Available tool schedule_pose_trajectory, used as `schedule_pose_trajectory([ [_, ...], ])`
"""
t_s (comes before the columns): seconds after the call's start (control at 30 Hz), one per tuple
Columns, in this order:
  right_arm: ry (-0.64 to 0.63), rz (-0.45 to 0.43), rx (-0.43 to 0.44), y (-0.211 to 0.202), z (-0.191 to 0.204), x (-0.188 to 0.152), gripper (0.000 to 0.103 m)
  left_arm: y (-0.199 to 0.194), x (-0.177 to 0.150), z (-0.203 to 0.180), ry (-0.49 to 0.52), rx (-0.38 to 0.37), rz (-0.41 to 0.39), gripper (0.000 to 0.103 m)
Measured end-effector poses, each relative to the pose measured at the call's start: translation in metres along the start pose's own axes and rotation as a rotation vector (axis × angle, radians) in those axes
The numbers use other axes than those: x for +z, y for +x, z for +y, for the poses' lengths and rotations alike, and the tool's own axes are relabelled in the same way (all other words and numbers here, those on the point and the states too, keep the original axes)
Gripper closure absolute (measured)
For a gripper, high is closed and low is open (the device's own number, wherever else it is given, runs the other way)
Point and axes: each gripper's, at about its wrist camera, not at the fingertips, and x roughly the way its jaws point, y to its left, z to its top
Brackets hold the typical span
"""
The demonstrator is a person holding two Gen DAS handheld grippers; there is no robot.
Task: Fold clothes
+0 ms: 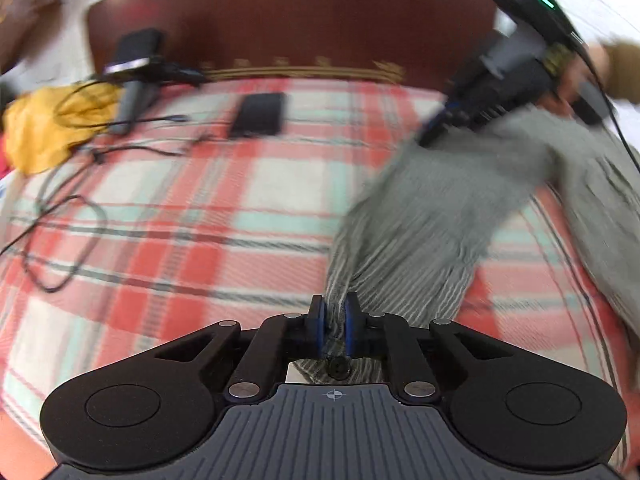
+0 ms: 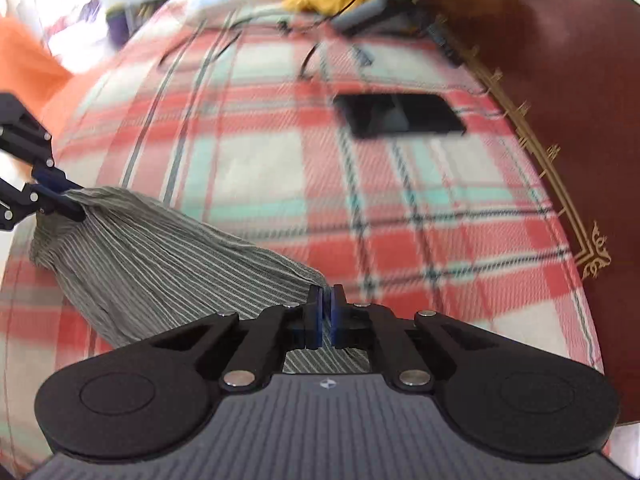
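A grey garment with thin white stripes (image 1: 432,216) hangs stretched in the air between my two grippers, over a bed with a red, white and mint plaid blanket (image 1: 192,208). My left gripper (image 1: 335,312) is shut on one bunched end of it. In the left wrist view the right gripper (image 1: 430,132) is up at the right, clamping the other end, with a hand behind it. In the right wrist view my right gripper (image 2: 327,304) is shut on the striped garment (image 2: 160,248), and the left gripper (image 2: 70,202) holds its far end at the left edge.
A black phone (image 1: 260,114) lies flat on the blanket near the dark red headboard (image 1: 288,20). A spare black handheld gripper (image 1: 136,76), loose black cables (image 1: 72,216) and a yellow cloth (image 1: 44,128) lie at the far left corner.
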Motion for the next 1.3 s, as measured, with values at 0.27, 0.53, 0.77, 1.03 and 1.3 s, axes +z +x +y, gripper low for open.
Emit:
schedule_pose_trajectory([
  [0.27,0.014,-0.052,-0.054,0.022,0.011,-0.013,0.058,0.018,-0.004,0.018,0.0,0.033,0.055,0.037],
  [0.53,0.108,-0.069,-0.203,-0.063,-0.046,-0.049,0.045,-0.017,-0.002,0.048,-0.192,0.047,-0.001,0.029],
  [0.77,0.161,0.009,-0.353,-0.115,-0.094,-0.094,0.045,-0.036,0.014,-0.015,-0.068,-0.121,-0.019,0.028],
  [1.03,0.163,0.121,-0.386,-0.116,-0.123,-0.142,0.044,0.015,0.013,-0.143,0.018,-0.49,0.168,0.026],
  [1.3,0.104,0.15,-0.308,-0.087,-0.138,-0.151,0.04,0.024,-0.01,-0.187,0.019,-0.532,0.284,0.026],
])
